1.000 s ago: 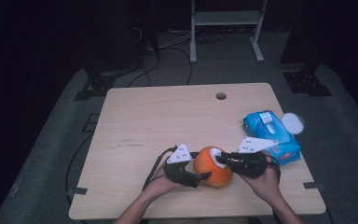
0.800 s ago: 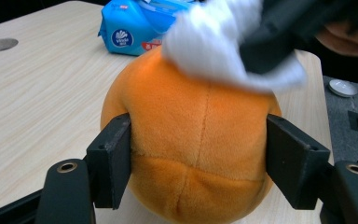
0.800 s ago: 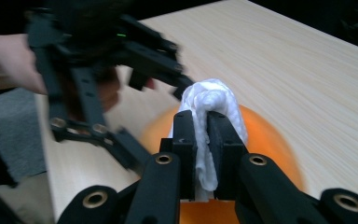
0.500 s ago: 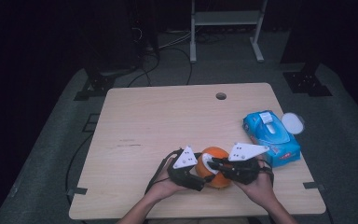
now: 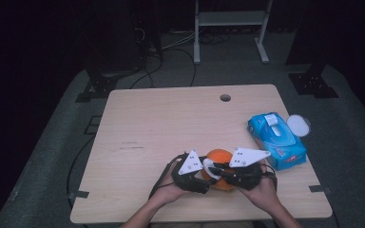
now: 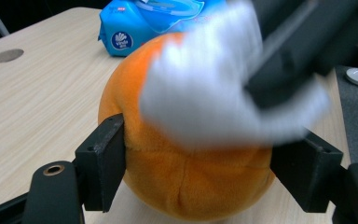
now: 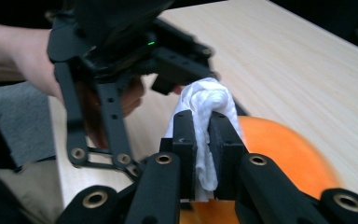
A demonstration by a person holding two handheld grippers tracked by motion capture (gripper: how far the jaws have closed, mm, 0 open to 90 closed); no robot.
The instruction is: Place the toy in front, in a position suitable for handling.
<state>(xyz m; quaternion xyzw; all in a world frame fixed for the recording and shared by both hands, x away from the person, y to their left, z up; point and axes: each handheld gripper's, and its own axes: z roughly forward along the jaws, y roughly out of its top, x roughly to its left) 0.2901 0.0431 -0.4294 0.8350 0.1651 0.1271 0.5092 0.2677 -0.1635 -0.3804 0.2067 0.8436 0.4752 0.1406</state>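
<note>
Orange plush ball (image 6: 186, 177) on the tabletop (image 5: 171, 123) near its front edge, left claw (image 6: 200, 177) clamped on its sides after closing in a little, right claw (image 7: 203, 140) clenched on a white wipe (image 7: 209, 100) pressed against the ball's top, blue wipes pack (image 5: 275, 140) nearby at right.

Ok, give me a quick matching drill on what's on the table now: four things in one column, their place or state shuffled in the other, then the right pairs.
Things:
1. orange plush ball
2. white wipe
3. blue wipes pack
4. white round lid

Places or states:
A. lies at the table's right edge, beside the pack
B. clamped in the right gripper
C. sits between the left gripper's pads
D. lies flat on the table, right of the hands

Pairs: 1-C, 2-B, 3-D, 4-A
</note>
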